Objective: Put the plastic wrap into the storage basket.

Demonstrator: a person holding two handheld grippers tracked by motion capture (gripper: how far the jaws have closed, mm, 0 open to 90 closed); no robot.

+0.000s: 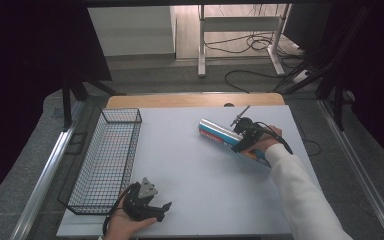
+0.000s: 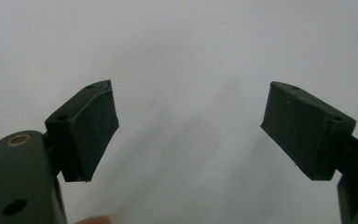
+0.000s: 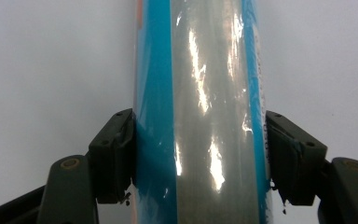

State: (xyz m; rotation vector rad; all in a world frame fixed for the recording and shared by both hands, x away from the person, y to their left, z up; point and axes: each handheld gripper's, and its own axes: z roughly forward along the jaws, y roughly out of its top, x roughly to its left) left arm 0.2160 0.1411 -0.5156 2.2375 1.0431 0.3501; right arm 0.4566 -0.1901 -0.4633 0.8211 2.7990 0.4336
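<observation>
Blue box (image 3: 200, 116) between right claw (image 3: 200, 158) pads

What stayed out of sight or ran off the frame

In the high view the right gripper (image 1: 244, 134) and the hand (image 1: 262, 143) behind it covered the middle of the long blue box (image 1: 219, 133), and the print on its side was too small to read. In the right gripper view the box (image 3: 200, 93) ran off the top and bottom edges, glare washed out its shiny face, and the lettering along its edge was blurred. The left hand (image 1: 122, 225) was cut by the bottom edge of the high view. In the left gripper view a blurred fingertip (image 2: 95, 219) barely showed at the bottom edge.
</observation>
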